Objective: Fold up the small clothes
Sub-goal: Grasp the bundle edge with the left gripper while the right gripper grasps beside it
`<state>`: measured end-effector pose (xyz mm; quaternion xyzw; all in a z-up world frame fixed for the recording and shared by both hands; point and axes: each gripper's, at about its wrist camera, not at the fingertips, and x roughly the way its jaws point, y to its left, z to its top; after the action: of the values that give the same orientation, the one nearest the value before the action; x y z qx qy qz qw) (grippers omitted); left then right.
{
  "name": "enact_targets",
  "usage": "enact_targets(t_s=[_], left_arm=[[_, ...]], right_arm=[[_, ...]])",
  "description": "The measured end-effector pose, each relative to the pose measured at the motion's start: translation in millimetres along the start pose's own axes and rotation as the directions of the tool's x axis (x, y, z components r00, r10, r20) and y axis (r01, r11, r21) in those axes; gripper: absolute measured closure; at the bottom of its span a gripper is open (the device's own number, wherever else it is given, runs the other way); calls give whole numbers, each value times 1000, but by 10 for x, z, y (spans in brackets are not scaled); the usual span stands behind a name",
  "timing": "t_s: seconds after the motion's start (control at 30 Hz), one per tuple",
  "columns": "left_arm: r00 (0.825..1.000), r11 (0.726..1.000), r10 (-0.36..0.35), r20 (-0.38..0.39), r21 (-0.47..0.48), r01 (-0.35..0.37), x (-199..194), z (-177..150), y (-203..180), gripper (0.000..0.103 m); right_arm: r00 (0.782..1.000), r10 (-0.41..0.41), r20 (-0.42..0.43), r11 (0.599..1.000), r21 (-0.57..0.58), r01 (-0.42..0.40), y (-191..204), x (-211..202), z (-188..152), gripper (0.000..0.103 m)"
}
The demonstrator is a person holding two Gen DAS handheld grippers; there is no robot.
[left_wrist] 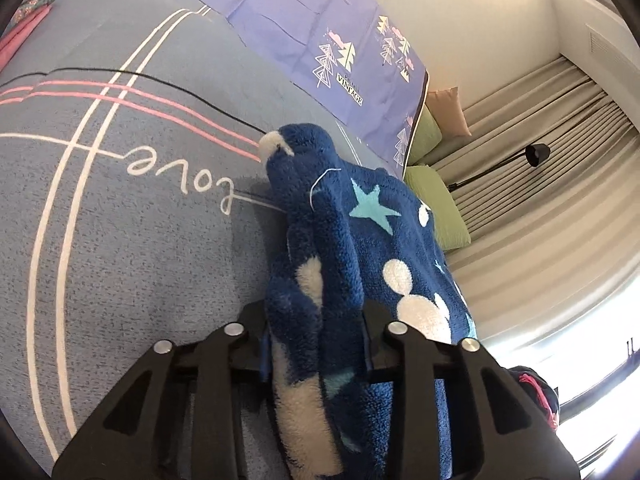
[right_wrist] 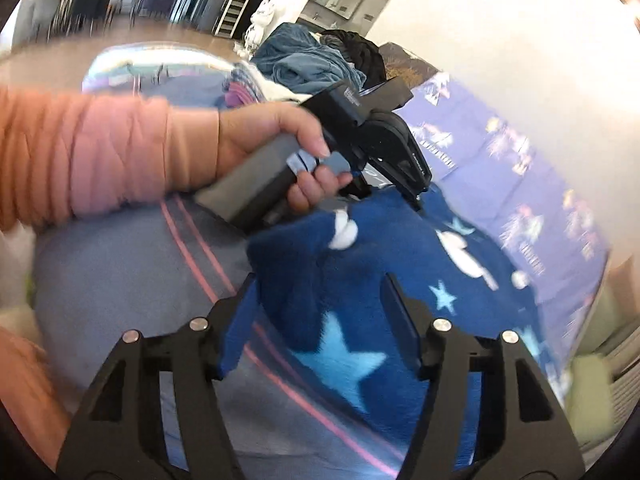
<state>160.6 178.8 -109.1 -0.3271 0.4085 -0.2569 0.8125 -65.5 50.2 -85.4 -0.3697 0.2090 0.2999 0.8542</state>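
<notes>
One blue fleece garment (left_wrist: 352, 240): left gripper (left_wrist: 316, 316) fingers clamp it; right gripper (right_wrist: 320, 300) fingers wide.

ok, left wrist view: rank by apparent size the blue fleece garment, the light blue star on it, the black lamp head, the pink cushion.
1. blue fleece garment, though nearness to the camera inflates it
2. light blue star
3. pink cushion
4. black lamp head

The cushion and lamp sit farther back, so true sizes are unsure.

The fleece garment (left_wrist: 360, 248) lies on the bedspread (left_wrist: 120, 240), with the pillowcase (left_wrist: 320, 28) behind it.
</notes>
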Motion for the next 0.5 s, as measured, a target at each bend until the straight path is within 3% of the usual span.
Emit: enact_targets(t_s=[0.07,0.13,0.3,0.33,0.37,0.4,0.47,0.5], left_arm=[[1000,1000,20,8,19,-20,15,28,-7,65],[1000,999,31,6,36,-31,22,38,-23,63],[999,996,42,-7,74,-42,121,121,-32,59],[999,996,44,-8,80,-44,144,144,-32,59],[999,995,47,-9,85,-46,158,164,-28,59],[998,994,60,-7,97,-59,180,186,-40,59],[998,991,69,-7,114,-67,213,209,-67,77],[998,991,57,-8,119,-56,209,198,-80,78]], right_arm=[[997,-75,-10,995,-73,74,103,92,-22,29],[991,-130,-15,982,-138,127,208,206,-33,27],[990,-141,7,985,-98,141,178,447,89,27],[991,-133,-5,987,-88,132,154,509,116,29],[995,-95,-22,993,-66,93,119,554,148,50],[996,-84,-30,995,-55,82,110,557,160,60],[998,-55,-36,998,-25,54,94,492,175,68],[999,-15,-41,1000,27,16,39,439,183,70]])
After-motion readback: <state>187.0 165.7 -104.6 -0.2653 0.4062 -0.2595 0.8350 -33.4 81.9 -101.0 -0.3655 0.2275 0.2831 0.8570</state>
